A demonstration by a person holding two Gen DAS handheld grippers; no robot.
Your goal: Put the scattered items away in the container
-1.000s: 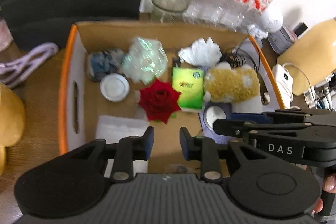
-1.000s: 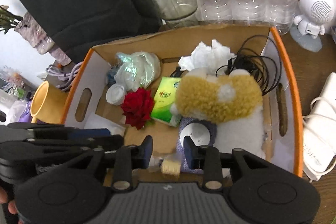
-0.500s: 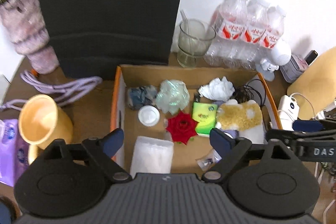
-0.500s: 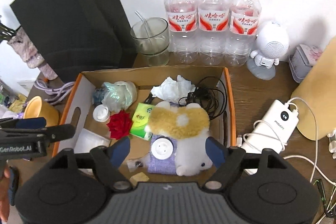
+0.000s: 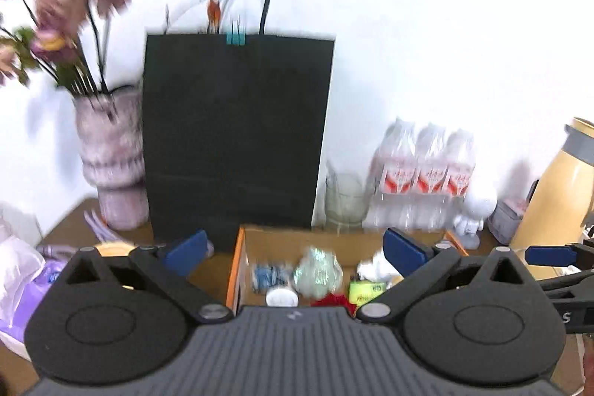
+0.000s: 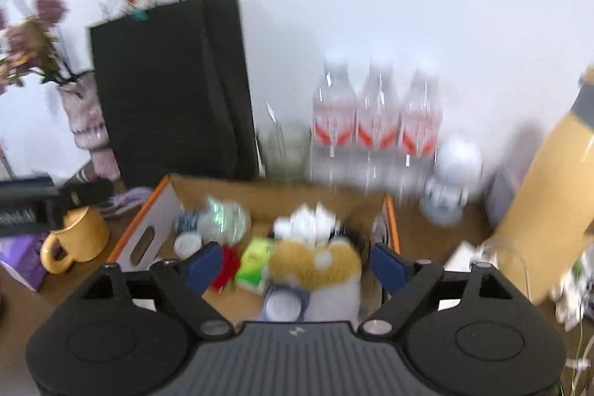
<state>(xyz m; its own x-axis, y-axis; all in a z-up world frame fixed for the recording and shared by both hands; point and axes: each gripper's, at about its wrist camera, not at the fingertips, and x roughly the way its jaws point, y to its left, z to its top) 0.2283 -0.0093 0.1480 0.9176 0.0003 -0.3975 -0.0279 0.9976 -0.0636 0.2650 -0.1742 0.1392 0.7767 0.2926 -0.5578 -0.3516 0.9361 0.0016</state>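
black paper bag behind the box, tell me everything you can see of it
The black paper bag is tall, flat-fronted and matte, like stiff paper. It stands upright against the white wall, directly behind the cardboard box, between the pinkish vase and the glass cup. Thin pale handles arch above its top edge, where a small teal clip sits. The right wrist view shows a creased side gusset. Contents cannot be seen.

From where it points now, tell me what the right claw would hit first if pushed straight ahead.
Probably the fluffy yellow and white plush toy in the cardboard box: it lies between the open right claw tips. The picture is blurred and depth unclear.
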